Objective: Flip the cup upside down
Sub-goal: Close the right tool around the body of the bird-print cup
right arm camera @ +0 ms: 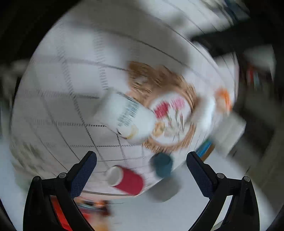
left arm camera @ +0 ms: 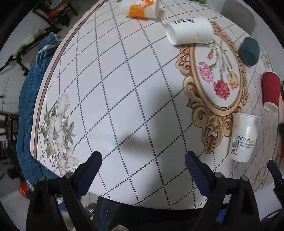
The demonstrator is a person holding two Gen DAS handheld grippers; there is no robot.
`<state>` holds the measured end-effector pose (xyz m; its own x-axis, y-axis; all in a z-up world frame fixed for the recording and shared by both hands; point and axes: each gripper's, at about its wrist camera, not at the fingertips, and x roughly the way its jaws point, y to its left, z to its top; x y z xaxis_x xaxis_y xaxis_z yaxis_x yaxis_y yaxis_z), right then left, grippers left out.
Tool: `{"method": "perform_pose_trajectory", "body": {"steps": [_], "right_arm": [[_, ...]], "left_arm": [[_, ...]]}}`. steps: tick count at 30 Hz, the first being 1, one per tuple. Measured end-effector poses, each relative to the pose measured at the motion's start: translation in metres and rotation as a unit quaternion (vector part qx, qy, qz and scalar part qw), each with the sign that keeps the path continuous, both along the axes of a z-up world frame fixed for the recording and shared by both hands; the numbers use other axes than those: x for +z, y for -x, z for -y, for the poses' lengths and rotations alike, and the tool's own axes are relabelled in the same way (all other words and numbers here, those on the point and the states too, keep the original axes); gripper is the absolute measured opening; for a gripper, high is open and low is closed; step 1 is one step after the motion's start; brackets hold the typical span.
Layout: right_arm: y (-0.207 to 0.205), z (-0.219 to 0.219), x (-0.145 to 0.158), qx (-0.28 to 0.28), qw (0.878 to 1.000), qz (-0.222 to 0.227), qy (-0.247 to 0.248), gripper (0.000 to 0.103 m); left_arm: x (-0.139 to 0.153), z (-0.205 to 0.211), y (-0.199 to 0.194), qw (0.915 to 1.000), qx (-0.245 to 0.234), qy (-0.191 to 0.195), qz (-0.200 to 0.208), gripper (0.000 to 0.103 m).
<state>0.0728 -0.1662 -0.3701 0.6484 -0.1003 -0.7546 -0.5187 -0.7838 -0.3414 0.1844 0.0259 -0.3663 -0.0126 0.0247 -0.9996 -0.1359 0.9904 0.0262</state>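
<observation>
Several cups are on the round table. In the left wrist view a white printed cup (left arm camera: 243, 137) stands upside down at the right, a red cup (left arm camera: 270, 90) lies beyond it, a dark teal cup (left arm camera: 249, 51) stands mouth down, and a white cup (left arm camera: 189, 30) and an orange-and-white cup (left arm camera: 140, 8) lie on their sides at the far side. My left gripper (left arm camera: 142, 167) is open and empty above the near table edge. The right wrist view is blurred by motion; my right gripper (right arm camera: 141, 168) is open and empty, with the red cup (right arm camera: 127, 181) and teal cup (right arm camera: 162, 167) between its fingers' lines.
The tablecloth (left arm camera: 124, 88) has a grid pattern and a gold oval flower frame (left arm camera: 215, 76). A blue cushioned chair (left arm camera: 29, 106) stands at the table's left edge. A grey chair back (left arm camera: 237, 16) is at the far side.
</observation>
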Motion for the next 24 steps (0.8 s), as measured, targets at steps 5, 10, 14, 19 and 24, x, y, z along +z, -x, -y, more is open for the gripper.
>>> {"method": "perform_pose_trajectory", "body": {"steps": [5, 10, 14, 19, 24], "right_arm": [[-0.002, 0.019, -0.024, 0.155, 0.986, -0.013, 0.060, 0.103], [-0.013, 0.026, -0.046, 0.231, 0.968, -0.029, 0.091, 0.103], [-0.016, 0.029, -0.056, 0.273, 0.955, -0.039, 0.109, 0.103], [-0.023, 0.027, -0.067, 0.300, 0.946, -0.048, 0.116, 0.099], [-0.034, 0.029, -0.078, 0.311, 0.941, -0.050, 0.125, 0.093]], "left_arm": [[-0.009, -0.006, 0.004, 0.9996, 0.027, -0.002, -0.011, 0.096], [-0.015, -0.015, 0.013, 0.9984, 0.054, -0.007, -0.017, 0.096], [-0.020, -0.022, 0.020, 0.9972, 0.071, -0.008, -0.024, 0.096], [-0.024, -0.031, 0.025, 0.9960, 0.084, -0.012, -0.026, 0.096], [-0.026, -0.036, 0.024, 0.9952, 0.093, -0.014, -0.029, 0.096]]}}
